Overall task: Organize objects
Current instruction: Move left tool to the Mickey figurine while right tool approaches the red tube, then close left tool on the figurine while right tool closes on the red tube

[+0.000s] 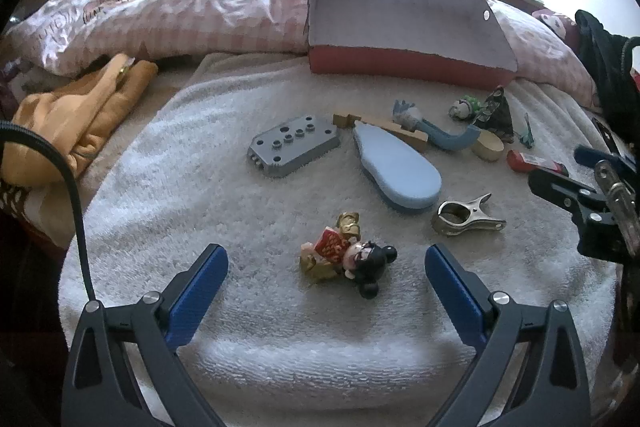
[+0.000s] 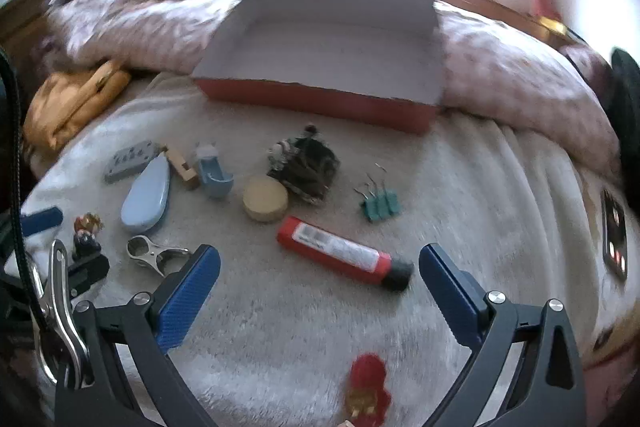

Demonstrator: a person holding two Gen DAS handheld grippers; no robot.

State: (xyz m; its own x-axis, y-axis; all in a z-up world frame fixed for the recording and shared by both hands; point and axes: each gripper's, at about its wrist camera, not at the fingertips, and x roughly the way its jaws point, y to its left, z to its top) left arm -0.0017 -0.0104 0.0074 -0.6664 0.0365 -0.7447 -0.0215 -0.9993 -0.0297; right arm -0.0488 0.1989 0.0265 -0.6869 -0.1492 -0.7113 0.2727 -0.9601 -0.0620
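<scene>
Nothing is sorted yet, judging by the red box (image 2: 320,99), which stands open and bare inside, well beyond both claws at the far edge of the white towel (image 1: 224,163).

The left gripper (image 1: 326,263) has its jaws spread wide with nothing held; a small cartoon figurine (image 1: 348,255) lies on the towel between the fingertips, untouched. Ahead and to its left sits a grey studded plate (image 1: 294,145), ahead and to its right a pale blue oval case (image 1: 396,171), and just right of its right finger a metal clip (image 1: 466,217).

The right gripper (image 2: 320,265) is equally wide and empty. A red tube (image 2: 340,251) lies just ahead between its fingertips, a round wooden disc (image 2: 265,203) and green binder clips (image 2: 380,205) lie farther ahead, and a red figure (image 2: 368,391) lies below the claw.

Every item appears still to be placed in the box.
</scene>
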